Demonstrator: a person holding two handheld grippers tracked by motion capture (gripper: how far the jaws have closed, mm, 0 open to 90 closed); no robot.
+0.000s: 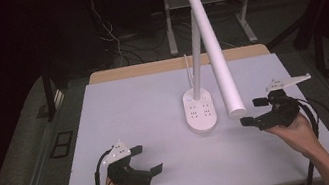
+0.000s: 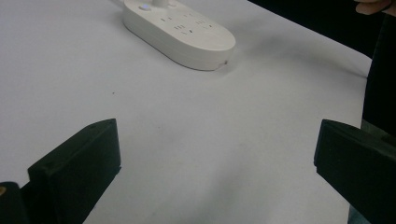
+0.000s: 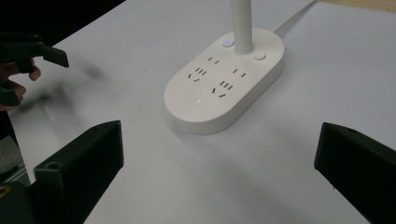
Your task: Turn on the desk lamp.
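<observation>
The left tool sits at the lower left of the high view with its jaws spread wide and nothing between them. The right tool, at right of centre, is also wide and empty, just beside the lamp head. Between them, the white desk lamp base (an oval with sockets) rests mid-frame on the pale tabletop.

White table; white lamp base with sockets standing near centre, cord trailing toward far edge.
</observation>
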